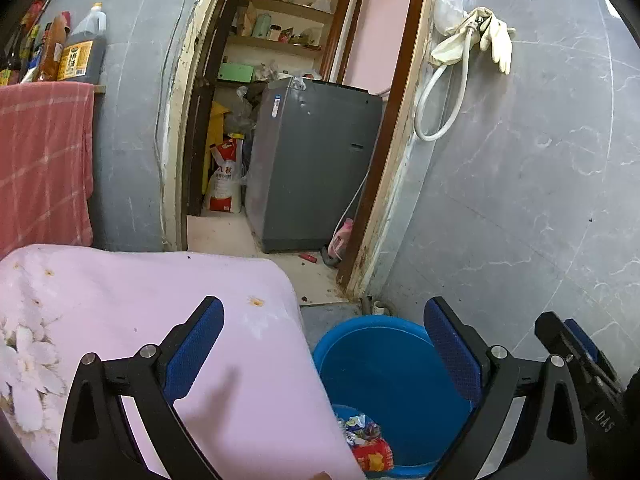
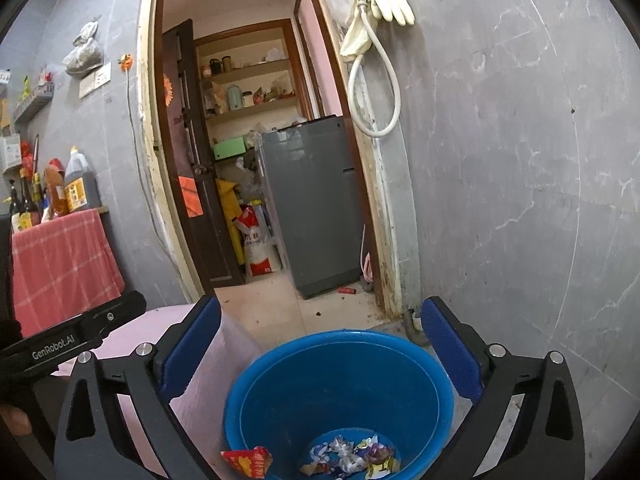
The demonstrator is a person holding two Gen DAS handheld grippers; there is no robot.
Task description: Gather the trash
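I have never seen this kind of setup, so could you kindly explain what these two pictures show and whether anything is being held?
A person holds a two-finger gripper in each hand, each carrying a forward-looking fisheye camera. One picture is from the left gripper, the other from the right gripper. Both stand open and hold nothing. Below them a blue bucket sits on the floor with crumpled wrappers at its bottom; a red wrapper lies at its near edge. Beside it is a pink cloth-covered surface.

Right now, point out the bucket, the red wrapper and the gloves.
bucket [image 2: 256, 396], right wrist view, inner left wall.
red wrapper [image 2: 247, 461], right wrist view, middle of the packet.
gloves [image 2: 390, 4], right wrist view, palm of the hanging glove.
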